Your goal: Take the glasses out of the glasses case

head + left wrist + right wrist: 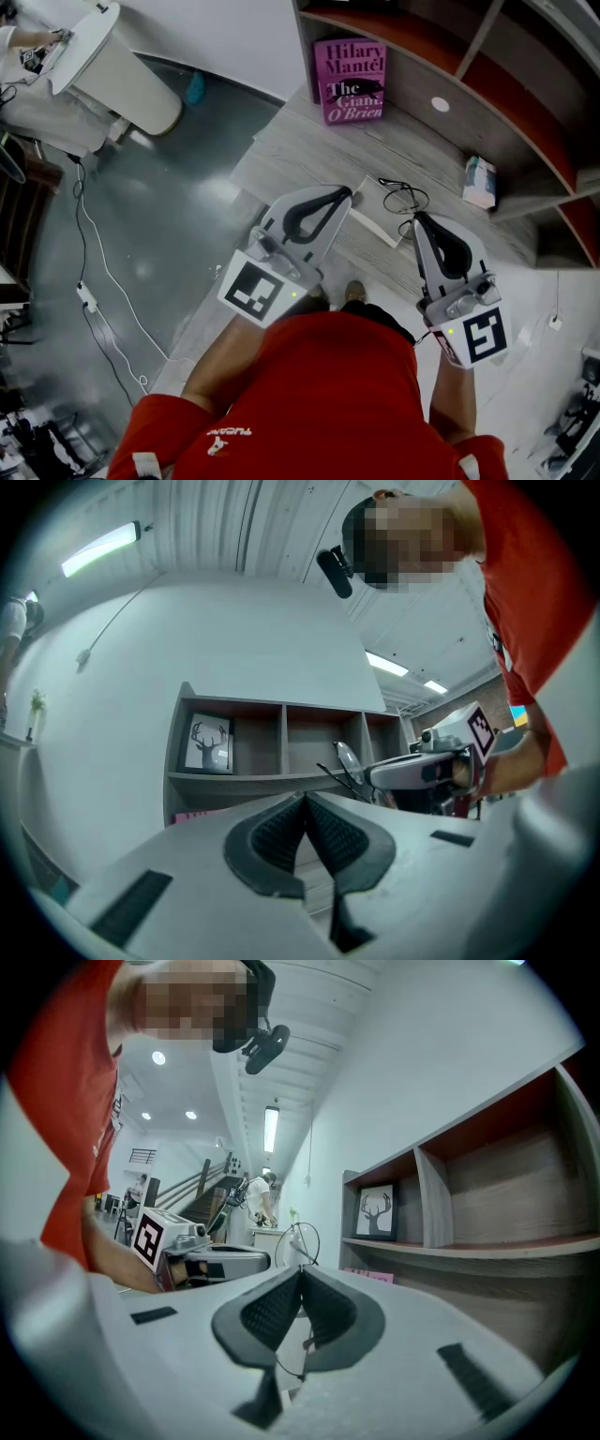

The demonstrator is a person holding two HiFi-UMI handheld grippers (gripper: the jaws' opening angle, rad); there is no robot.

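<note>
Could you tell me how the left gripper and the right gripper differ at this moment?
The right gripper is shut on the glasses, pinching the thin frame with a lens standing past its tips; the left gripper is shut with nothing between its jaws. In the head view, the left gripper angles up and rightward, the right gripper up and leftward. Both have their jaws together and face the shelving.

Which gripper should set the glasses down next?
Right, probably: the right gripper is shut on the glasses over the wooden surface; the left gripper is shut and empty.
</note>
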